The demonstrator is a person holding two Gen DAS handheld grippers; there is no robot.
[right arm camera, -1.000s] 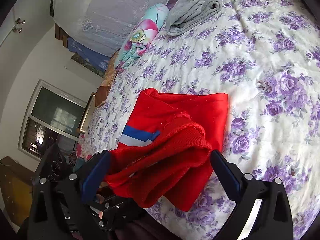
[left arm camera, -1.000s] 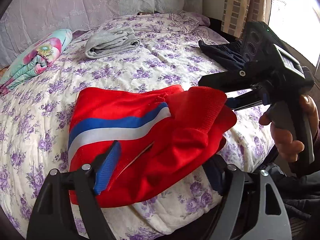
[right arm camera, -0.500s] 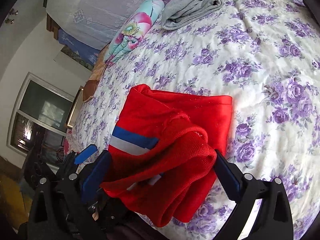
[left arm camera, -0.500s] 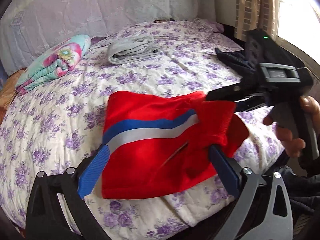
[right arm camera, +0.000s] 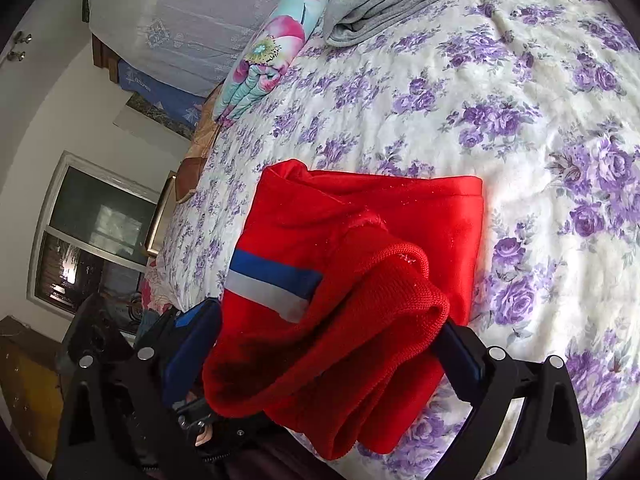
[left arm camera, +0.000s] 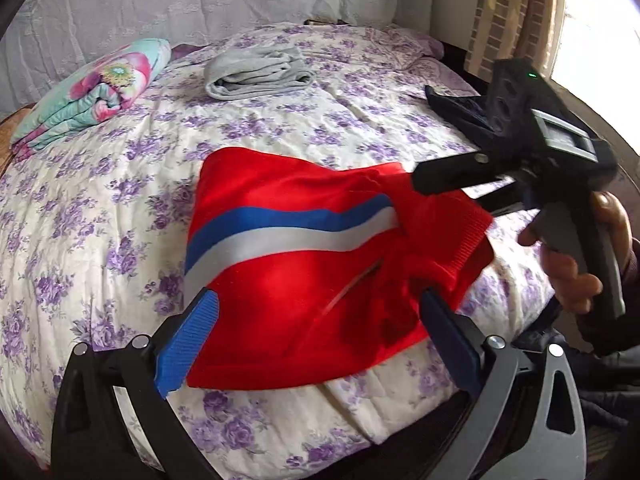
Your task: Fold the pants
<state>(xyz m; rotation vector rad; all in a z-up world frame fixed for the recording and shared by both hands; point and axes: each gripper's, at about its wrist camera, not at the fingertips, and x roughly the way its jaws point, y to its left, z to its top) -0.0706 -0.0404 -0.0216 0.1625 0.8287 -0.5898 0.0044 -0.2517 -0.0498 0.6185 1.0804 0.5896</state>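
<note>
Your left wrist view looks from the bed's (left arm camera: 100, 208) near edge, tilted down toward the headboard at 12 o'clock, close over the red pants (left arm camera: 296, 272); your right gripper (left arm camera: 448, 184) enters at 3 o'clock. Your right wrist view sits nearer still, rolled, with the pants (right arm camera: 360, 240) filling its lower centre and the room's window at 9 o'clock. Both views share the pants, the grey garment (left arm camera: 256, 72) and the floral quilt (left arm camera: 92, 92).

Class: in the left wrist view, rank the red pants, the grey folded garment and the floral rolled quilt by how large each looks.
1. red pants, largest, though nearest the camera.
2. floral rolled quilt.
3. grey folded garment; close to the quilt, so that order is unsure.
</note>
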